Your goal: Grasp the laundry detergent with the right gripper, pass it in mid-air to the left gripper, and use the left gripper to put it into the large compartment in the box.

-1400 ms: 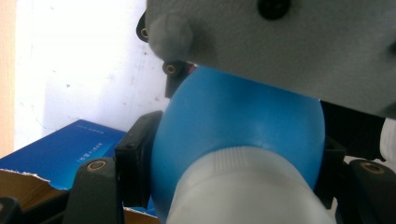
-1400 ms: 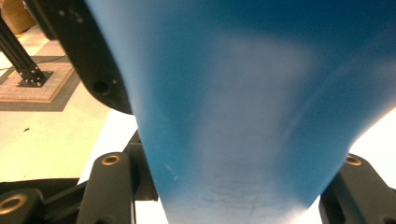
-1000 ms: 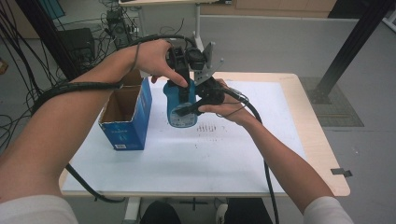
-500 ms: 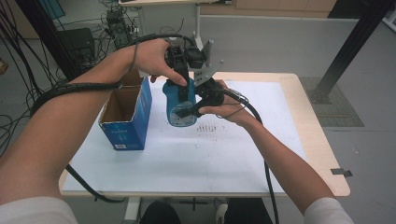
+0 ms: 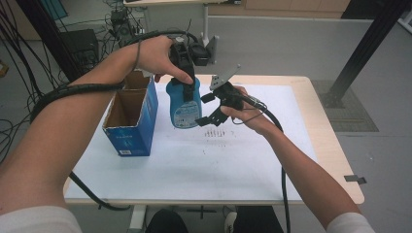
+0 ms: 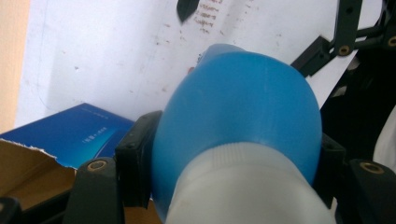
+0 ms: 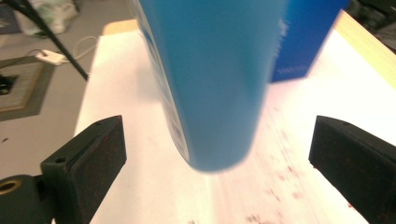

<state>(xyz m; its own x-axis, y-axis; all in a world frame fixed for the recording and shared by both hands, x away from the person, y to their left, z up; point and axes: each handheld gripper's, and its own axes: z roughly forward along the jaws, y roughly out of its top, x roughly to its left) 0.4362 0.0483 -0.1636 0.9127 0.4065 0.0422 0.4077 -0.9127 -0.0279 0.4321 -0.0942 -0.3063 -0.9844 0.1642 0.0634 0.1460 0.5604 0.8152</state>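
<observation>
Above the white paper sheet (image 5: 228,160) that covers the pale wooden table (image 5: 330,141), a smooth blue plastic bottle (image 5: 183,104) hangs upright, held clear of the surface. Its body is rounded and swells at the shoulder, and a ribbed white cap (image 6: 243,186) closes its neck. The left gripper (image 5: 187,80) comes down from above and clamps the bottle just under the cap, its matte black pads (image 6: 135,163) pressed tight against the blue shoulder on both sides. The right gripper (image 5: 210,107) sits just beside the bottle's lower half; its jaws have just been opening and now stand wide apart, the flat, rubbery pads (image 7: 100,149) well clear of the bottle's glossy side, which lies between them without contact. Left of the bottle stands an open blue cardboard box (image 5: 130,116), rectangular, with a torn brown inner flap (image 6: 28,158) and raw brown card inside. Small dark speckles (image 5: 214,133) mark the paper under the bottle.
</observation>
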